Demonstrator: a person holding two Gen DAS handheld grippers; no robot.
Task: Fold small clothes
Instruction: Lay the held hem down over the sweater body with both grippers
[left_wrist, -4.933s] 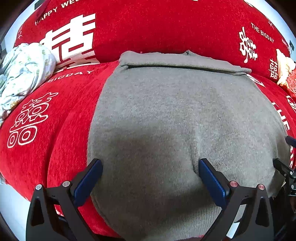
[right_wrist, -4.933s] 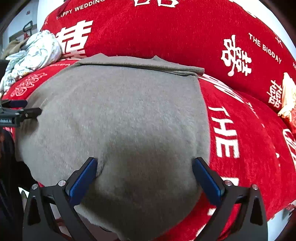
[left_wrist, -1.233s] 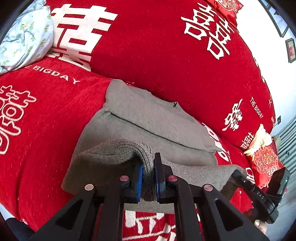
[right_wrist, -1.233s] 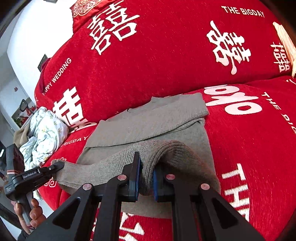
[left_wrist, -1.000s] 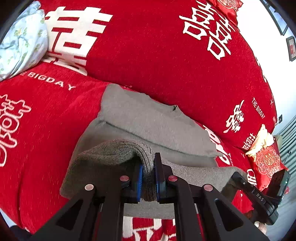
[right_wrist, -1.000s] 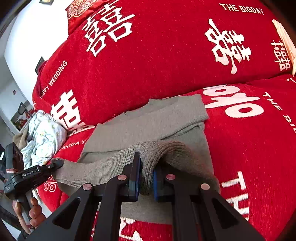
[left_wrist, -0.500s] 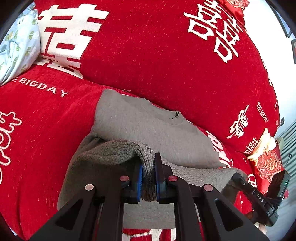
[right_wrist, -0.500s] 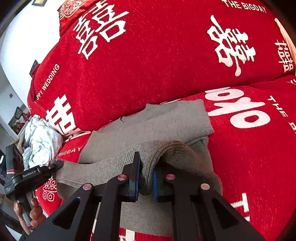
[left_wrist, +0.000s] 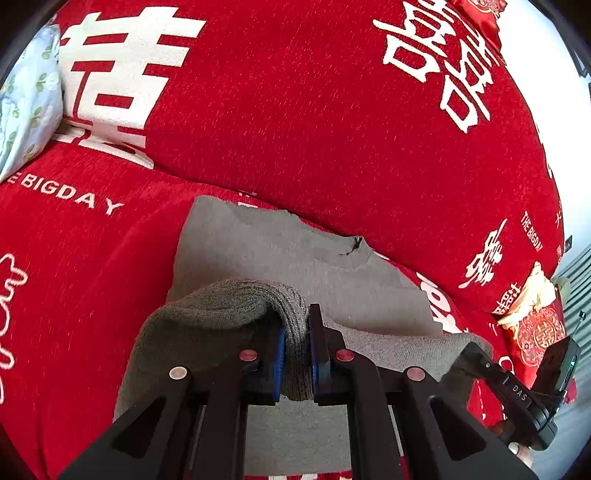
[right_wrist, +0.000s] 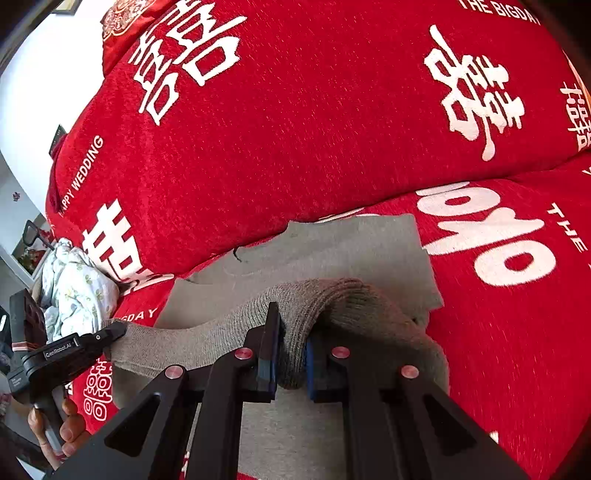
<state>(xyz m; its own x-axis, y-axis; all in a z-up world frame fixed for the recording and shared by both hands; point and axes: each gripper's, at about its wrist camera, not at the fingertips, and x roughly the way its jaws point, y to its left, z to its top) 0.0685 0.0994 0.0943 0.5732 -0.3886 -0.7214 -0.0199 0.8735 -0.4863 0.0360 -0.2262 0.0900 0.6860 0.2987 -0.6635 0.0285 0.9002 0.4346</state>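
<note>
A grey knit sweater (left_wrist: 295, 262) lies on a red sofa, its neckline toward the backrest. My left gripper (left_wrist: 294, 354) is shut on the left corner of the sweater's ribbed hem (left_wrist: 236, 306) and holds it lifted over the body. My right gripper (right_wrist: 291, 354) is shut on the right corner of the same hem (right_wrist: 332, 299). The hem stretches between them above the flat sweater (right_wrist: 332, 247). The right gripper also shows in the left wrist view (left_wrist: 476, 354), and the left gripper in the right wrist view (right_wrist: 114, 328).
The red sofa cover (left_wrist: 332, 129) with white lettering fills both views, seat and backrest (right_wrist: 295, 110). A pale floral bundle of cloth (right_wrist: 77, 288) lies at the left end of the seat (left_wrist: 26, 99). A red and gold cushion (left_wrist: 535, 328) sits at the right.
Both grippers closed on the hem, lifted it and have carried it forward toward the neckline. The fold now covers more of the sweater's body than a second ago.
</note>
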